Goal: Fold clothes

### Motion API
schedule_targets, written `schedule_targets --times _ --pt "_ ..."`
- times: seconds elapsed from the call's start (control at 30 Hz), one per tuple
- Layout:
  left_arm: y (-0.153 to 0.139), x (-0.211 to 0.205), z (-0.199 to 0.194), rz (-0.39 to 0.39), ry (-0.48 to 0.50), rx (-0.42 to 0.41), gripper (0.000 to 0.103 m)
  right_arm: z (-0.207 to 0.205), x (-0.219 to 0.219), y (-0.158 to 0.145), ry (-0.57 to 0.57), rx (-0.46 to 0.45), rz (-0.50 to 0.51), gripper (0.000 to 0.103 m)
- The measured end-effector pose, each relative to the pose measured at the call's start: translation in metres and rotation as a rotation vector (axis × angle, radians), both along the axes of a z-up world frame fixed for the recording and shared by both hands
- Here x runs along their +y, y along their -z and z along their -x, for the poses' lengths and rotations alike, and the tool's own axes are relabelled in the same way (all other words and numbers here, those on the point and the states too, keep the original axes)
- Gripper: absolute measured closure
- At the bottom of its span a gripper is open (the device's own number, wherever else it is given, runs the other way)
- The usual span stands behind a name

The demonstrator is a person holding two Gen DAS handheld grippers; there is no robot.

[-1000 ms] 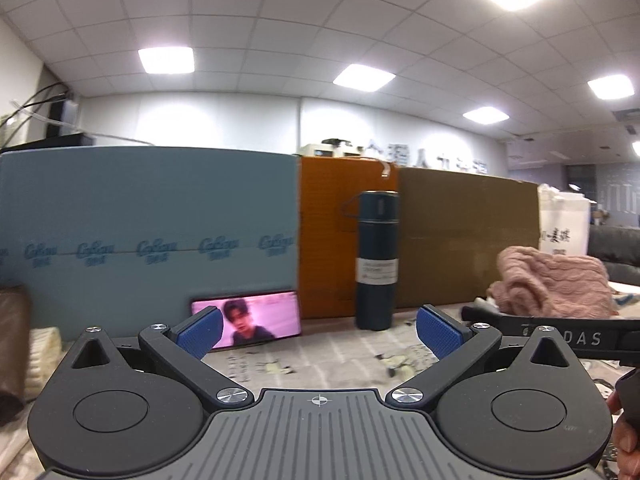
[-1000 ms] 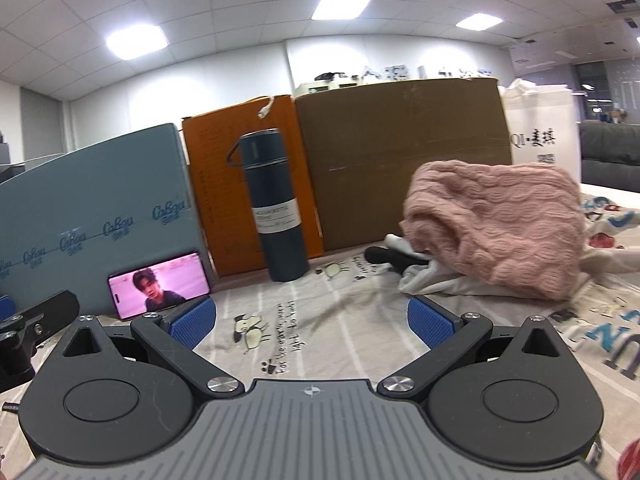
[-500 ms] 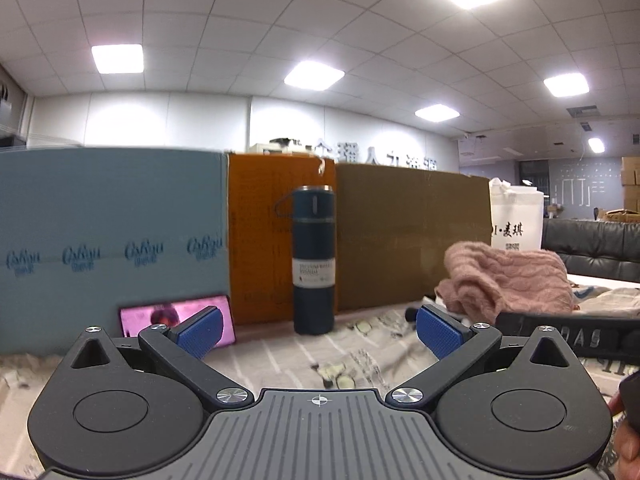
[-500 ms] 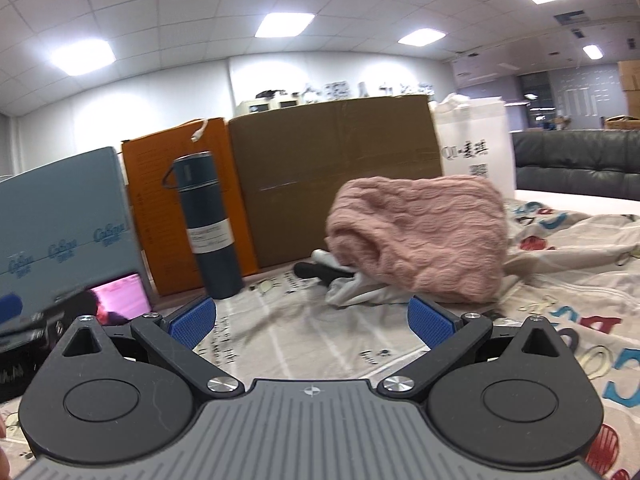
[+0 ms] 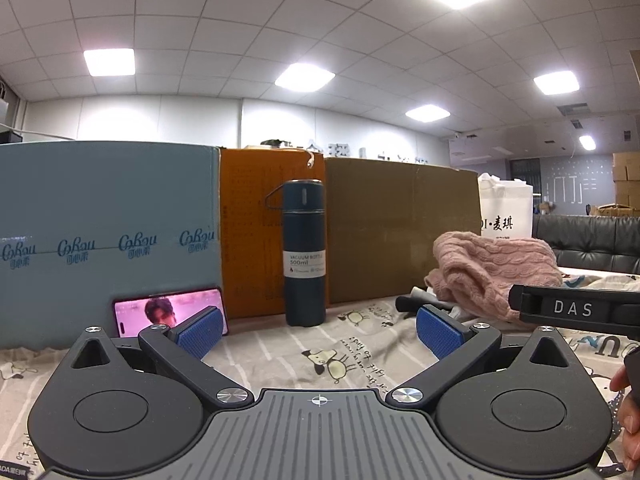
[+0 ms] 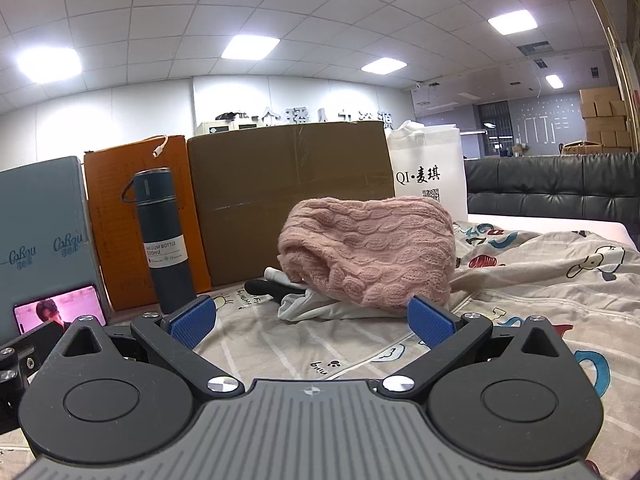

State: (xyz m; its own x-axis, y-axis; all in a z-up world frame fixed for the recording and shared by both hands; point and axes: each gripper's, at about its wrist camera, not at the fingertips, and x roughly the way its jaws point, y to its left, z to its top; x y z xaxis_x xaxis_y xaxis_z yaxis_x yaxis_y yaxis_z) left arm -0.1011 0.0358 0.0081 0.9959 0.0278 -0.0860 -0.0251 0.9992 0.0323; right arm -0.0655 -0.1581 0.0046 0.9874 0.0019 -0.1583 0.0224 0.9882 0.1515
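Both grippers are spread wide and hold nothing. The right gripper (image 6: pixel 311 320) hovers low over the cartoon-print sheet (image 6: pixel 540 280), with the pink knit sweater (image 6: pixel 372 252) heaped just ahead of its fingers, on top of white (image 6: pixel 316 307) and dark (image 6: pixel 268 289) garments. From the left gripper (image 5: pixel 319 331), that pile (image 5: pixel 488 268) lies ahead to the right; a blue flask (image 5: pixel 304 252) stands straight ahead.

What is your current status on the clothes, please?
Left gripper and right gripper open, empty. Pink sweater heaped on white garment, unfolded. Bottle stands clear.
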Motion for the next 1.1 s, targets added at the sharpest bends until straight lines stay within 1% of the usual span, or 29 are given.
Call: schedule_targets --times 0.37,1.1 --pt "0.0008 -0.0023 0.0012 -0.01 0.003 -0.005 0.0 0.0012 -0.0003 0.0034 0.013 -0.005 0.0 0.0" --pt "0.0014 -0.003 0.0013 -0.009 0.01 -0.006 0.0 0.0002 -0.0013 0.0064 -0.011 -0.006 -0.012 0.0"
